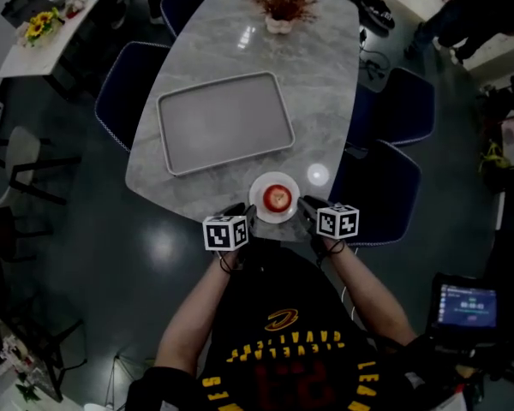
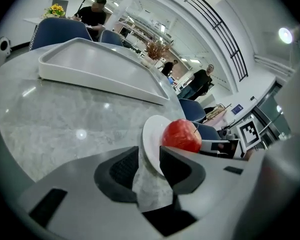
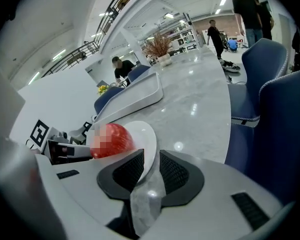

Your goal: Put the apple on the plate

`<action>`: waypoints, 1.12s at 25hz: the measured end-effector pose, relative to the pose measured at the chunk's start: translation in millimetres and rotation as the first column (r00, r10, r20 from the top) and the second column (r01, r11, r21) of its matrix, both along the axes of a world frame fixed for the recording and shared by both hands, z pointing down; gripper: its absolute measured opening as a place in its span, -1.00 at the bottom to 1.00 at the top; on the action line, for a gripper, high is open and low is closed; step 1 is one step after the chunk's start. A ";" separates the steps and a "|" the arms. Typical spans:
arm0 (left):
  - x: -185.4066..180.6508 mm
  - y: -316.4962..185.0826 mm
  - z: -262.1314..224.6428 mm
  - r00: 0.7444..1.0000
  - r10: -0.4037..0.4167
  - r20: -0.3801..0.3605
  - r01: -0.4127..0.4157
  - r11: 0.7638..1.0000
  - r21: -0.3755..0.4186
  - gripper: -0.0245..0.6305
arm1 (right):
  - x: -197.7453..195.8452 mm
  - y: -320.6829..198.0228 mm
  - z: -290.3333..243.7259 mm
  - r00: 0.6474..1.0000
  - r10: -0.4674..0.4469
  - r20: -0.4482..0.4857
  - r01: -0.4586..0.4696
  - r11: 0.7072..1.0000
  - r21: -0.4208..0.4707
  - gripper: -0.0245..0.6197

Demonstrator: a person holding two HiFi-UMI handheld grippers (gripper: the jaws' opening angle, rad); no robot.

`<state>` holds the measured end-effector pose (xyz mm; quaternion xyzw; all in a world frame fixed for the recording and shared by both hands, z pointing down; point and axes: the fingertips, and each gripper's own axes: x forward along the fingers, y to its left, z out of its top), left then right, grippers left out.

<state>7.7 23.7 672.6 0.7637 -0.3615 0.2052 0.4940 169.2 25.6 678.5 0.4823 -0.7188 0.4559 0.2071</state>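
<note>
My left gripper (image 1: 247, 215) - jaws narrowed, clamped on the plate (image 1: 257, 190) rim. Apple (image 1: 277, 198) sits on the plate, between both grippers. My right gripper (image 1: 304, 208) - likewise clamped on the opposite rim.

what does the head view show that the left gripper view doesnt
Only the head view: the person's forearms, the dark floor and a lit screen at lower right.
Only the left gripper view: the left gripper up close, its fingers closed on the plate rim, and a balcony railing overhead.
Both: the apple sitting on the white plate, the grey tray and the marble table.
</note>
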 end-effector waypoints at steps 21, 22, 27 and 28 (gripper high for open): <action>-7.1 11.8 8.7 0.981 -0.165 -0.102 0.143 0.970 -0.195 -0.80 | -17.4 0.4 0.7 0.940 0.087 0.331 -0.045 0.990 -0.134 -0.80; -7.8 8.9 6.1 0.977 -0.180 -0.117 0.154 0.967 -0.202 -0.81 | -17.7 -3.4 -2.1 0.932 0.092 0.351 -0.045 0.989 -0.139 -0.80; -11.3 -15.0 -7.3 0.951 -0.249 -0.183 0.210 0.955 -0.209 -0.82 | -20.5 -31.1 -19.1 0.891 0.100 0.444 -0.042 0.989 -0.138 -0.82; -14.4 -18.4 -10.6 0.945 -0.263 -0.196 0.222 0.953 -0.207 -0.82 | -24.0 -34.8 -23.3 0.882 0.099 0.460 -0.041 0.990 -0.135 -0.82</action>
